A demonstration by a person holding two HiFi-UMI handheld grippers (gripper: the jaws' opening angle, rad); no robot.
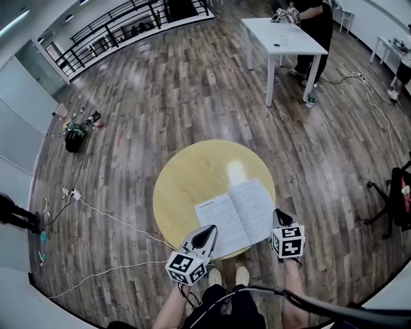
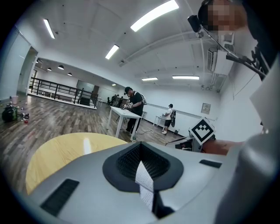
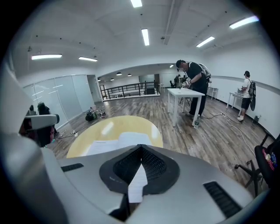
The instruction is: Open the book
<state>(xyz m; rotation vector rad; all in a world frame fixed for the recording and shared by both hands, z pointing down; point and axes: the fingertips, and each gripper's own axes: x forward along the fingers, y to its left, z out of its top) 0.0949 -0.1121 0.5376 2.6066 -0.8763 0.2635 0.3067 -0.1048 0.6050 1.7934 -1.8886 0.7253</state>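
The book (image 1: 236, 215) lies open on the round yellow table (image 1: 192, 173), white pages up, at the table's near right. My left gripper (image 1: 207, 236) hovers at the book's near left corner, its jaws shut and empty. Just off the book's right edge is my right gripper (image 1: 281, 218), also shut with nothing in it. In the left gripper view the shut left gripper (image 2: 142, 164) points over the table (image 2: 65, 148); the book is hidden there. The right gripper view shows the shut right gripper (image 3: 140, 168) above the open book (image 3: 118, 142).
A white table (image 1: 282, 35) stands far back right with a person (image 1: 314, 19) at it. White cables (image 1: 109, 222) run over the wooden floor at the left, near a dark bag (image 1: 76, 135). A chair (image 1: 398, 199) stands at the right edge.
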